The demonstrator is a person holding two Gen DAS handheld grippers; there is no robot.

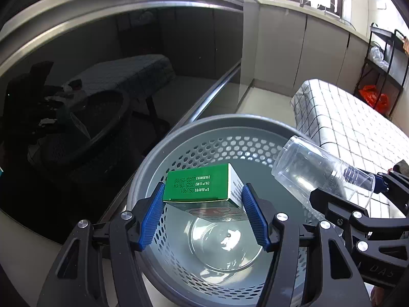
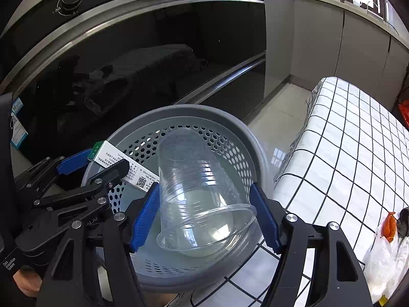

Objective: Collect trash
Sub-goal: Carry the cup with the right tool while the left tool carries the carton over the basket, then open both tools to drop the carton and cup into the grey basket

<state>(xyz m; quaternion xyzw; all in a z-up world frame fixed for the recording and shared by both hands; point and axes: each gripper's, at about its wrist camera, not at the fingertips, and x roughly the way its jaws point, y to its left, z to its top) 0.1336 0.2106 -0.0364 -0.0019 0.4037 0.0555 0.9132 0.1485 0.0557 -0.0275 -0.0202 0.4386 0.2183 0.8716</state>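
- Green-and-white box [image 1: 204,189] sits between the blue pads of the left gripper [image 1: 203,213], held above the open mouth of the grey bin [image 1: 158,158]; the pads press both its sides, so the jaws look clenched on it.
- Clear plastic cup [image 2: 196,194] lies tilted between the pads of the right gripper [image 2: 204,216], rim toward the camera, base pointing down into the bin. The left pad touches the cup wall; on the right side I cannot tell whether the pad meets the rim, yet the cup hangs in the air, so I judge it gripped.
- Step in hand, as I read it: both pieces are over the bin, ready for the drop.
- Next move calls for easing each pair of jaws apart while the pieces are inside the rim, box first or both together, with the two grippers kept from knocking each other, as they are close.
- Count: one box, one cup, one bin, two grippers.
- Inside the bin the bottom looks bare and shiny.
- Beside the bin stands a table with a checked cloth [image 2: 358,140]; on its near corner lies a white bag [image 2: 383,255] with something orange, possibly more trash.
- Behind the bin is a dark glass oven door [image 1: 102,81].
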